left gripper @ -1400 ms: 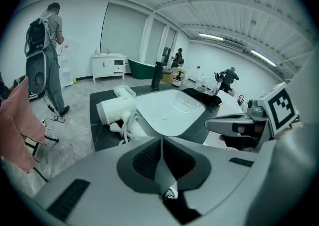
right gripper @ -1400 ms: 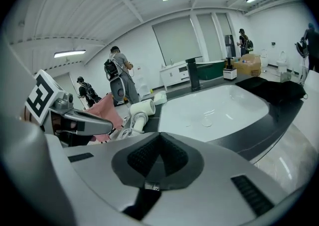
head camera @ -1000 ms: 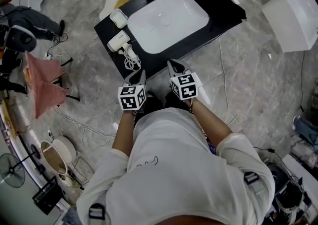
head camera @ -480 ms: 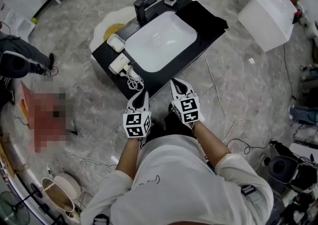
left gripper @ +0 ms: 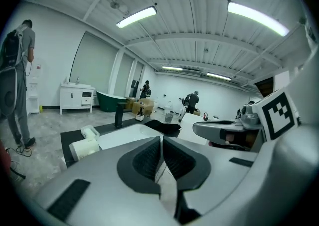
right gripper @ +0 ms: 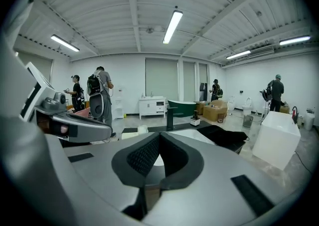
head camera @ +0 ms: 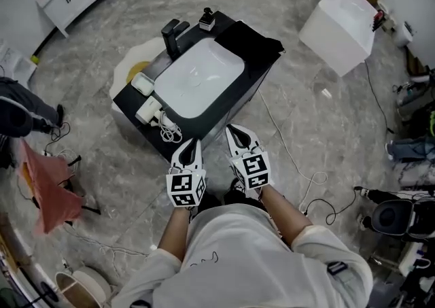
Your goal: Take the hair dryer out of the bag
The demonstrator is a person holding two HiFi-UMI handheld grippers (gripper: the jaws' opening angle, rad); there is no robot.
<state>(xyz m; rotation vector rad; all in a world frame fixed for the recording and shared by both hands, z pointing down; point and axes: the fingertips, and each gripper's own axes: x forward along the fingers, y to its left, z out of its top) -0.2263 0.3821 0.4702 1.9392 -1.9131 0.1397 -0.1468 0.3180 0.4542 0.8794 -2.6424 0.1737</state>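
Note:
The white hair dryer (head camera: 148, 111) lies on the left end of the black counter (head camera: 136, 106), its cord (head camera: 167, 134) coiled beside it. It also shows in the left gripper view (left gripper: 84, 147). The black bag (head camera: 253, 39) lies flat on the counter's far right end, away from the dryer. My left gripper (head camera: 191, 145) and right gripper (head camera: 235, 130) hover side by side just short of the counter's near edge. Both are shut with nothing between the jaws, and both point level towards the white basin (head camera: 197, 81).
A black faucet (head camera: 172, 35) and a small white box (head camera: 142, 83) stand on the counter. A large white block (head camera: 340, 24) sits on the floor at the right, with cables (head camera: 299, 170) near my feet. A pink cloth on a rack (head camera: 42, 191) stands left. People stand far off.
Both grippers have lifted and tipped up towards level. The counter now looks smaller and farther away in the head view. The jaws stay shut and the hair dryer has not moved.

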